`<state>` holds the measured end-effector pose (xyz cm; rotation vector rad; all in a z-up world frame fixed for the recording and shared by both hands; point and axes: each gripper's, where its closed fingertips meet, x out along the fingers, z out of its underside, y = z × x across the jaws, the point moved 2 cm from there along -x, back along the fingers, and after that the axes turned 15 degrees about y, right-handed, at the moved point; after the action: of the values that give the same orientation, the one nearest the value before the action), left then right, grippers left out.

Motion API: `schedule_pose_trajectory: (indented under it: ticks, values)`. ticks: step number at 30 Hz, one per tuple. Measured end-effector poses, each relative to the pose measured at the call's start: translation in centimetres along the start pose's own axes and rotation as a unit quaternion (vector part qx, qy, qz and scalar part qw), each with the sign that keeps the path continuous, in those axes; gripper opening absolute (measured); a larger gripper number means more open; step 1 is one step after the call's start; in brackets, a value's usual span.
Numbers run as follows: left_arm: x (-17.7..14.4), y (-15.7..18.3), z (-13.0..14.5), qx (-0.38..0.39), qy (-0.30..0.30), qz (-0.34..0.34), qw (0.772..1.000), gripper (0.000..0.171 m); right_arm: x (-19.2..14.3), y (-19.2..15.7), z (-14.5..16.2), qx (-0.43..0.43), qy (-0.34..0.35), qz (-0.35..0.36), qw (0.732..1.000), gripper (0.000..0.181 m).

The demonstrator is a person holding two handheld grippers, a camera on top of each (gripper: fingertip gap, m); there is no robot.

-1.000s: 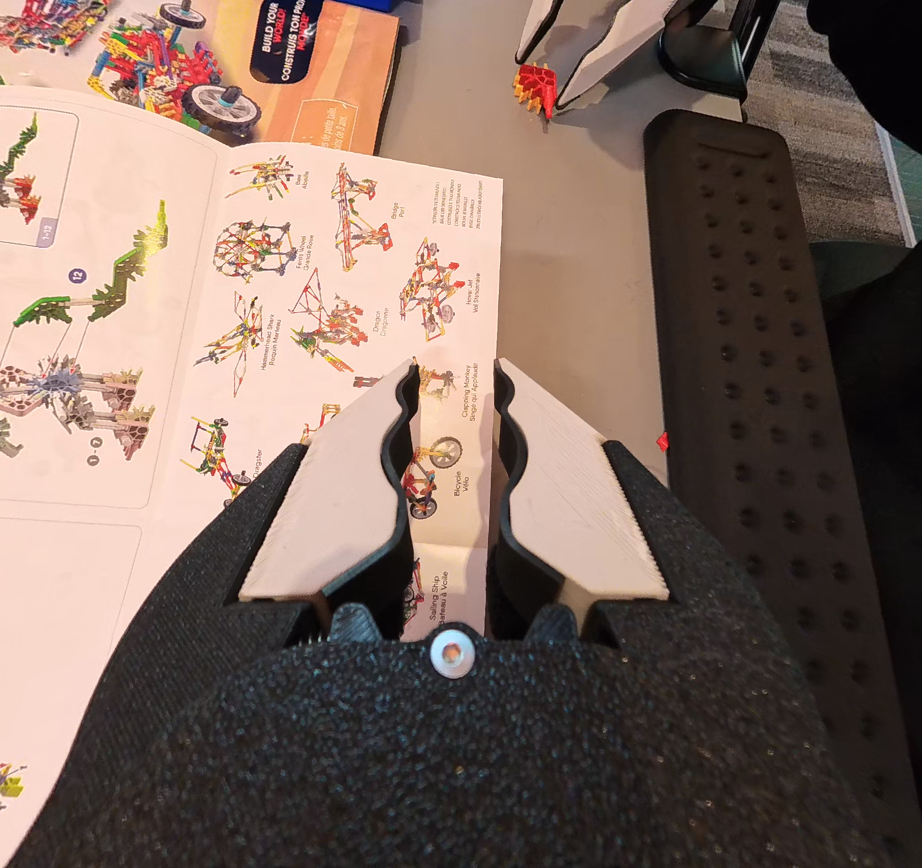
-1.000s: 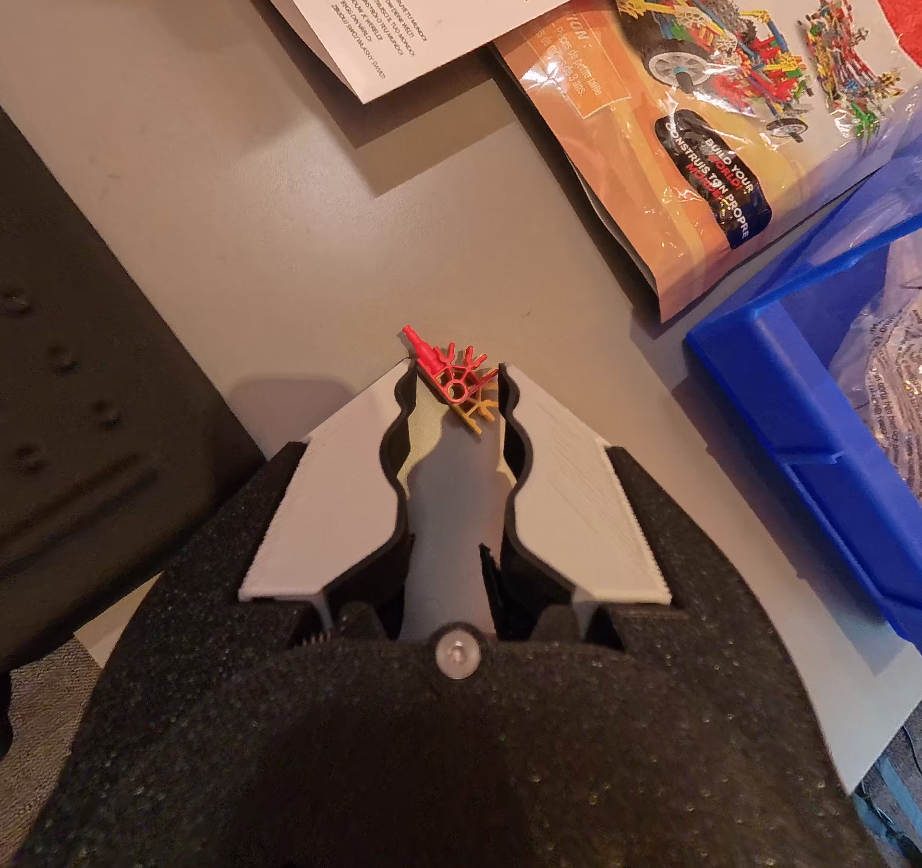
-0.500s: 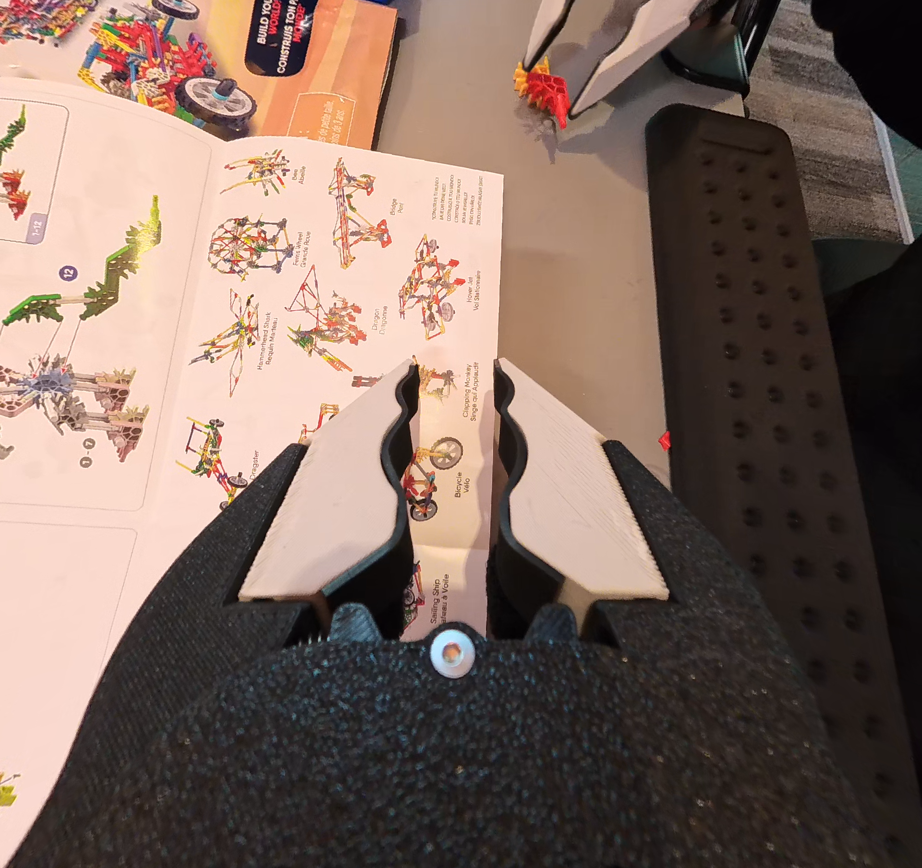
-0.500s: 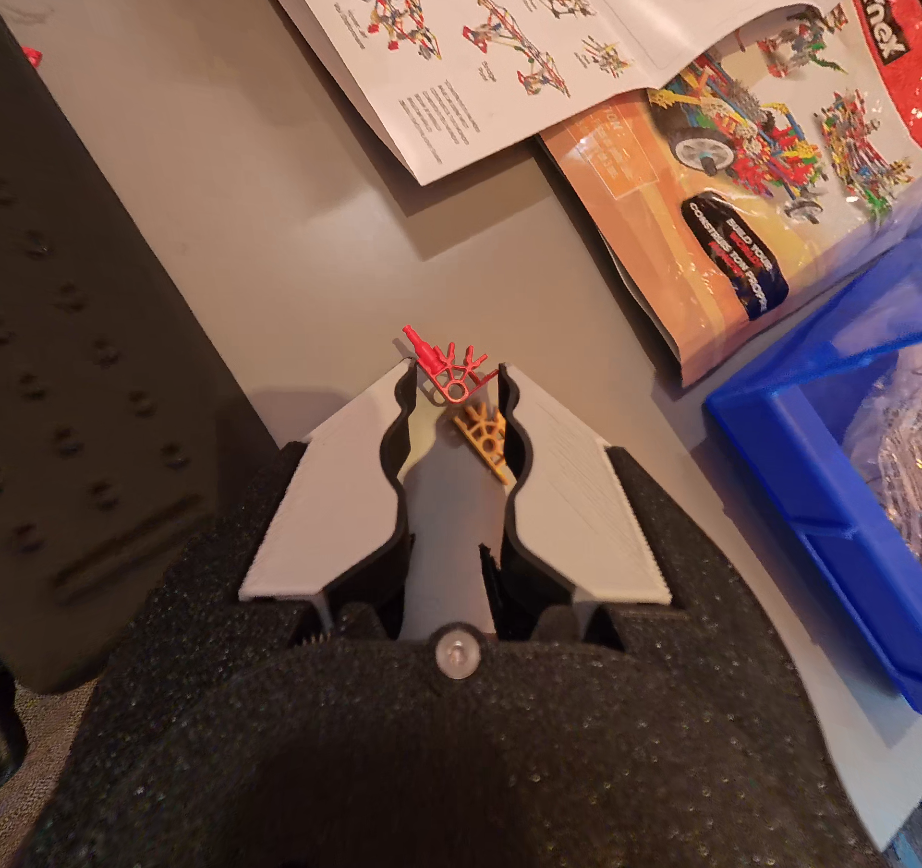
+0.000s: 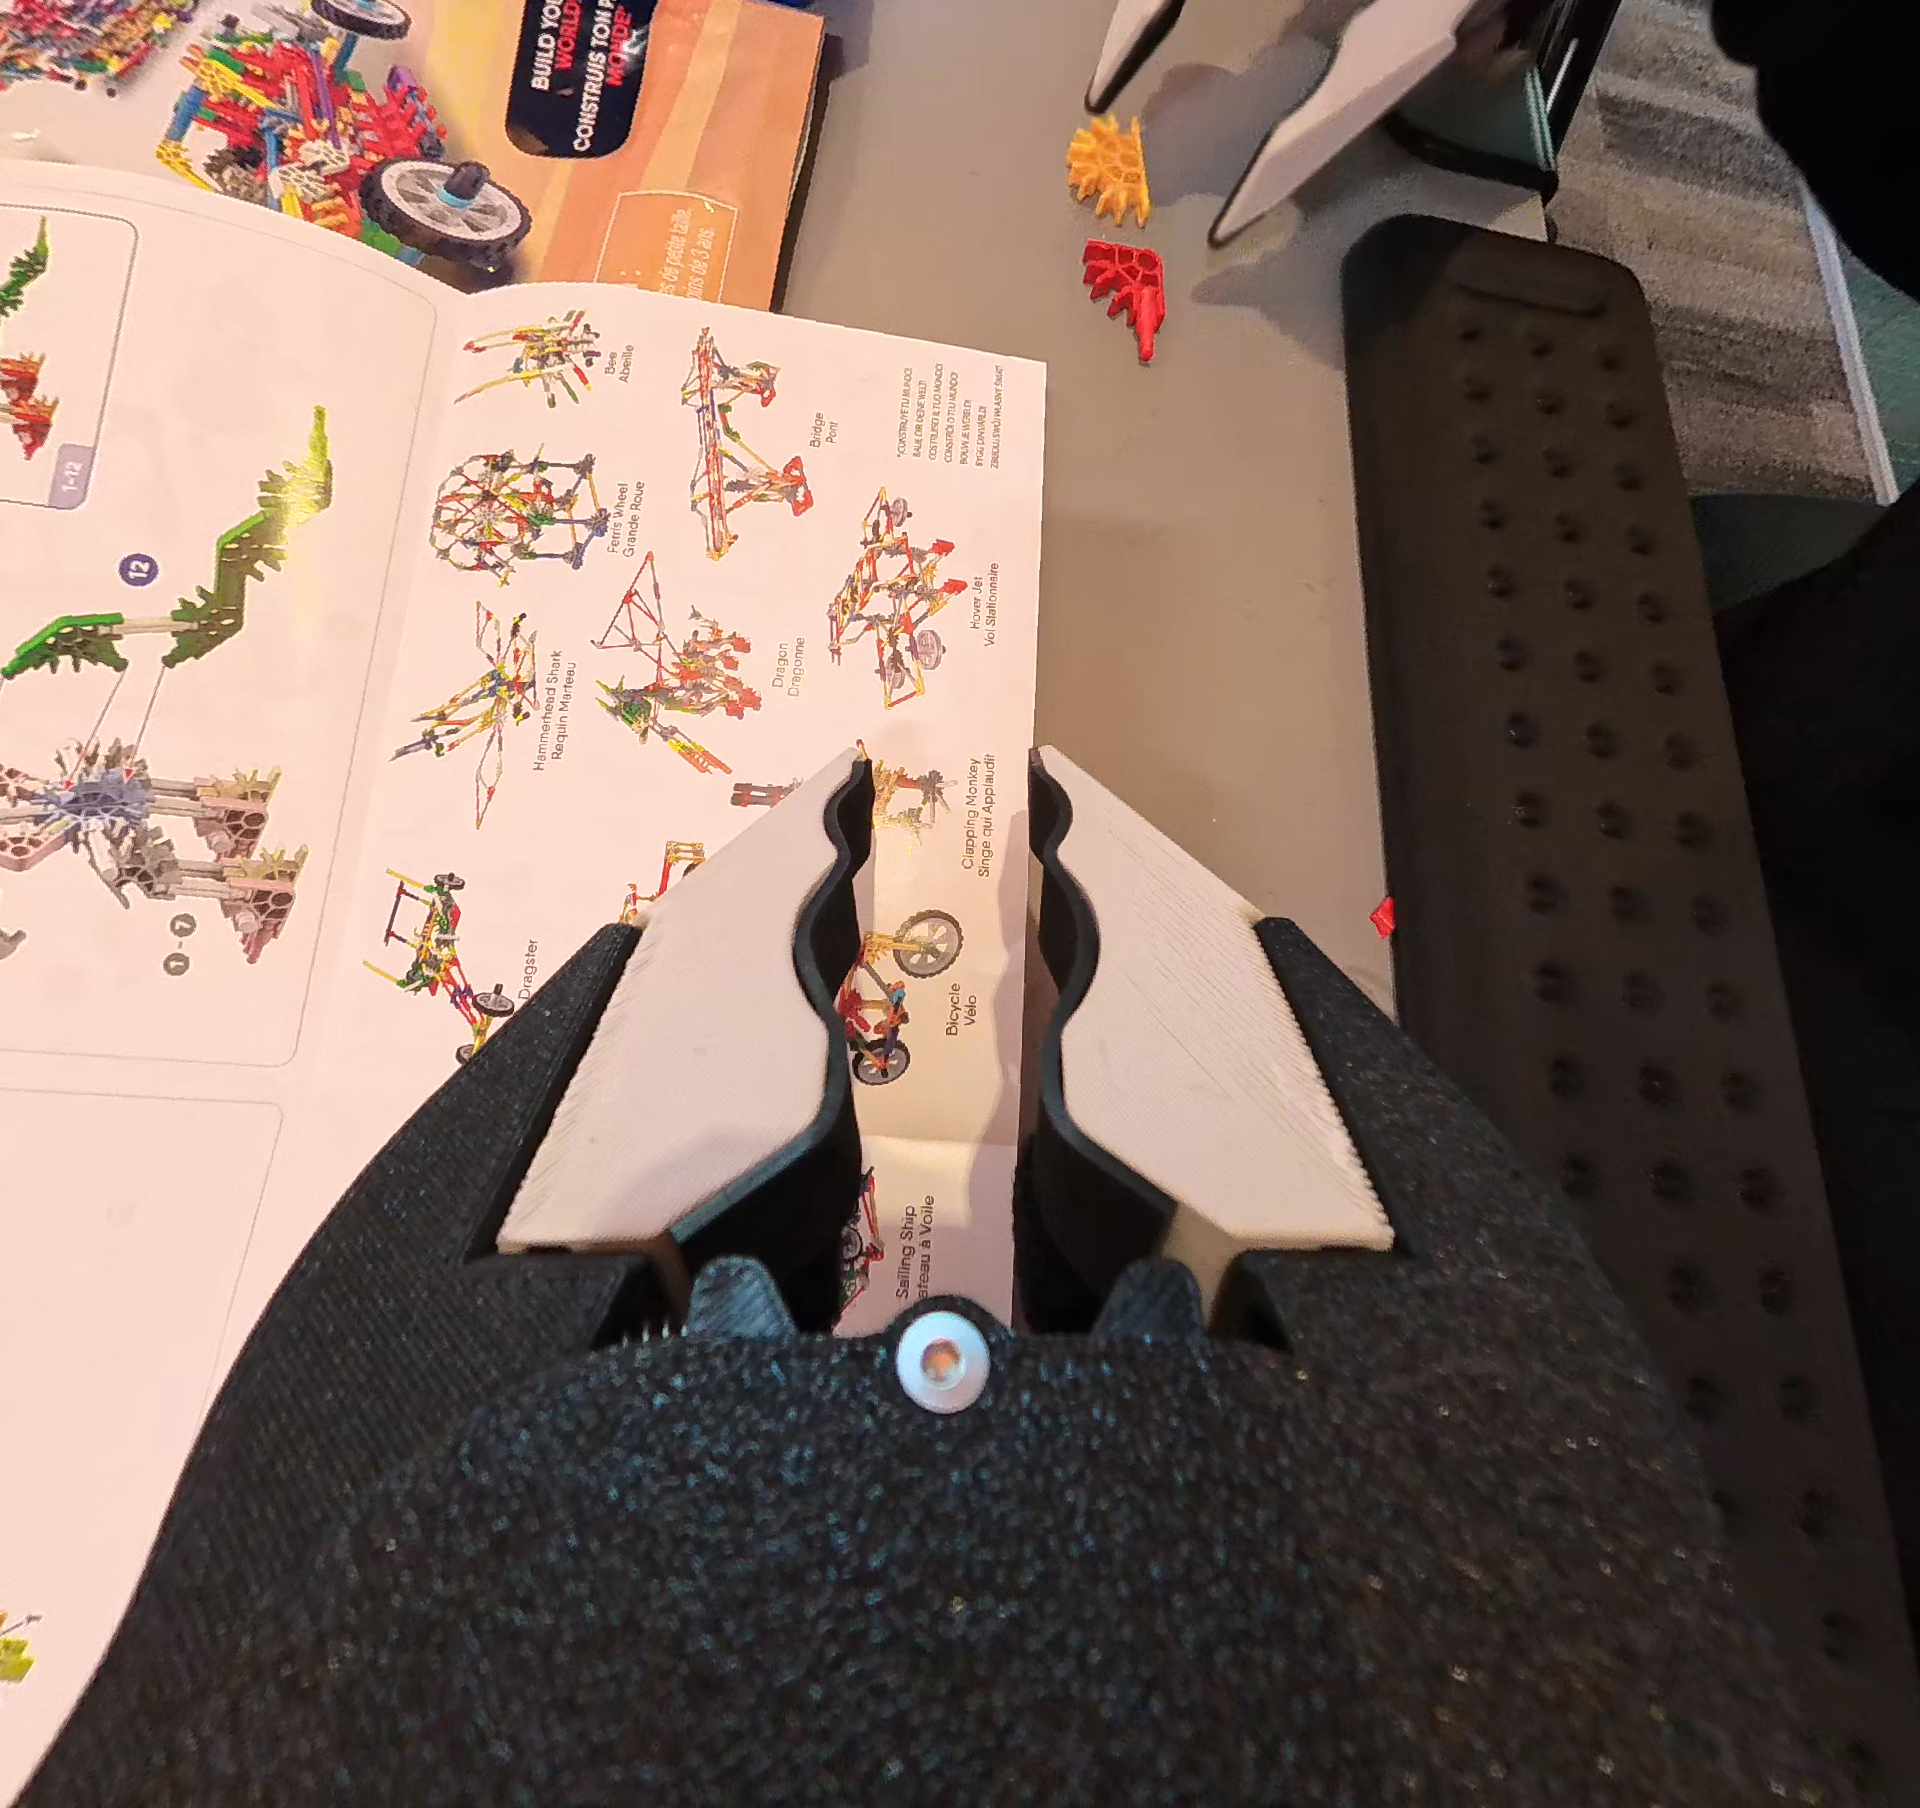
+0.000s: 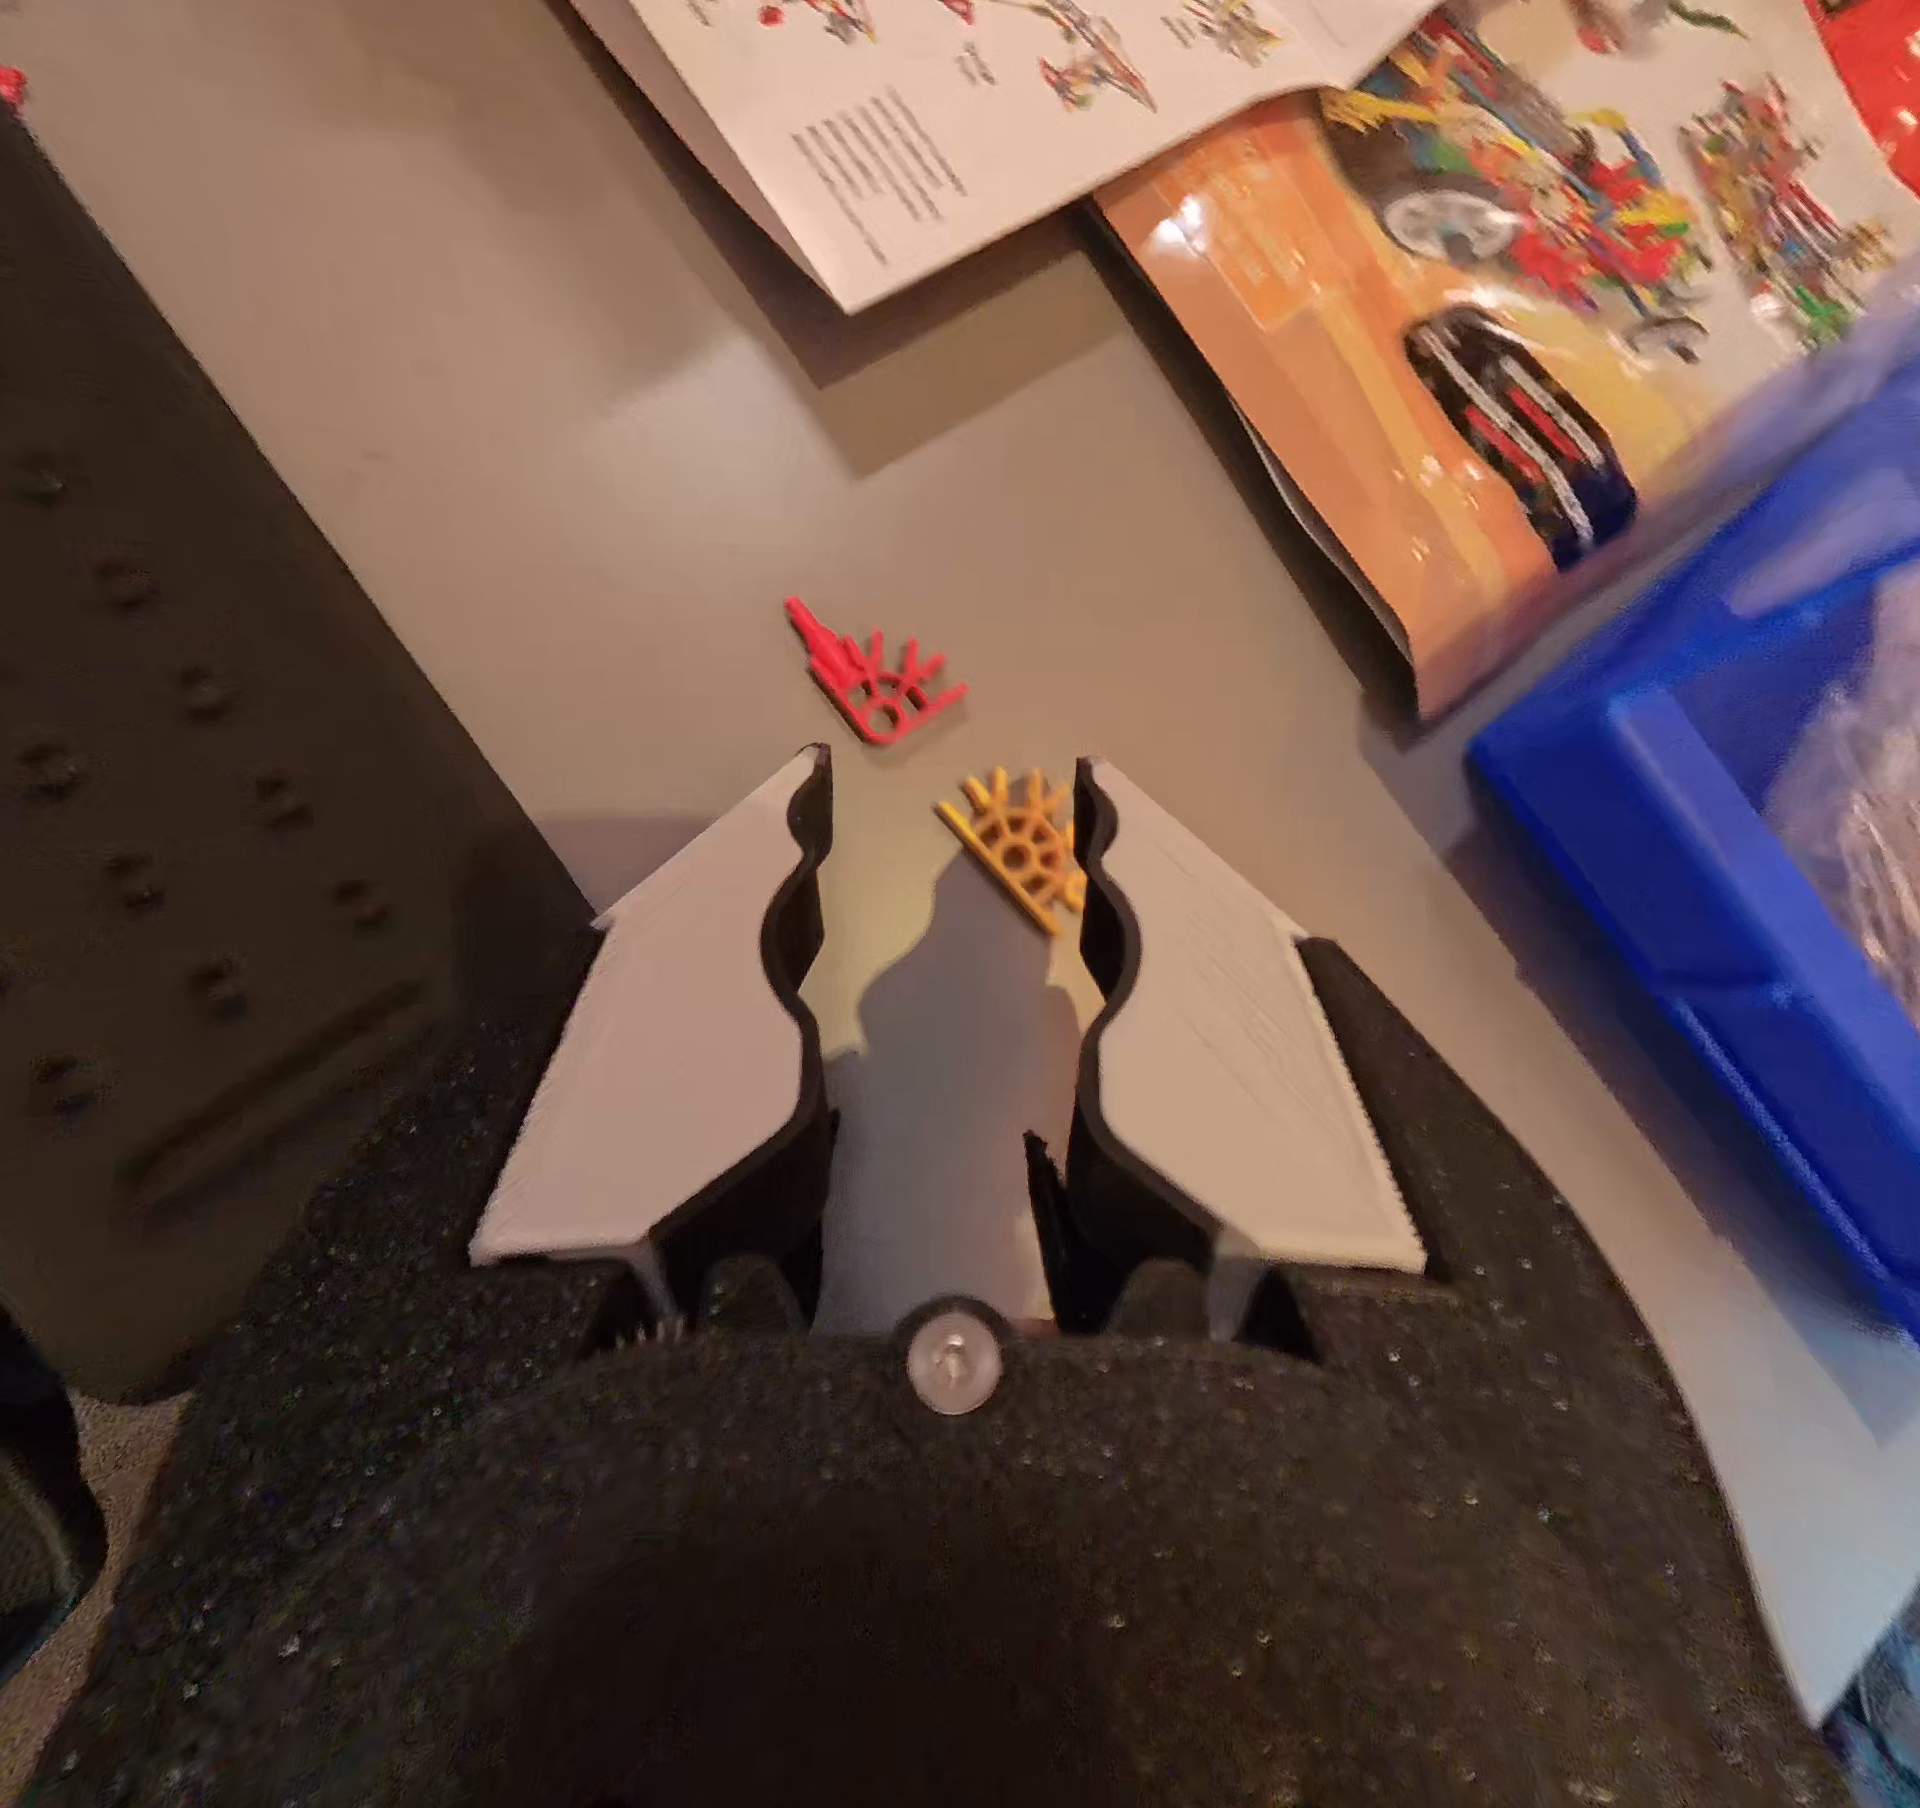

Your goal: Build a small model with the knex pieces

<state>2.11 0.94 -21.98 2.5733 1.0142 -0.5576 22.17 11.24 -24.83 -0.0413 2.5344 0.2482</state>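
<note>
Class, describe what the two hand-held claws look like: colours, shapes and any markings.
Both match. The left claw and right claw each have two pale grey wedge-shaped fingers with ridged tops and wavy black inner pads, set in a speckled black body with one silver screw at the centre. No cables or sleeves show.

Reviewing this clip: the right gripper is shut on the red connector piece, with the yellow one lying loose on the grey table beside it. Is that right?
Not quite. The right wrist view shows the right gripper open and holding nothing; the red connector piece lies loose on the grey table just ahead of its fingertips. The yellow one does lie loose beside it.
</note>
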Motion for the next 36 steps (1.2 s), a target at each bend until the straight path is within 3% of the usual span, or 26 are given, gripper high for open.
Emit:
schedule_pose_trajectory:
  ticks: [7,21,36]
  values:
    - [0.3,0.0,0.1,0.001,-0.003,0.002,1.000,0.027,-1.2,1.2,2.4,0.024,-0.010,0.031,0.999,0.046]
    - [0.3,0.0,0.0,0.001,-0.003,0.000,1.000,0.027,0.0,1.4,1.7,0.032,0.019,0.011,0.999,0.013]
    - [0.2,-0.1,0.1,0.003,-0.005,-0.002,1.000,0.027,-0.3,1.6,0.9,0.019,0.023,0.009,1.000,0.012]
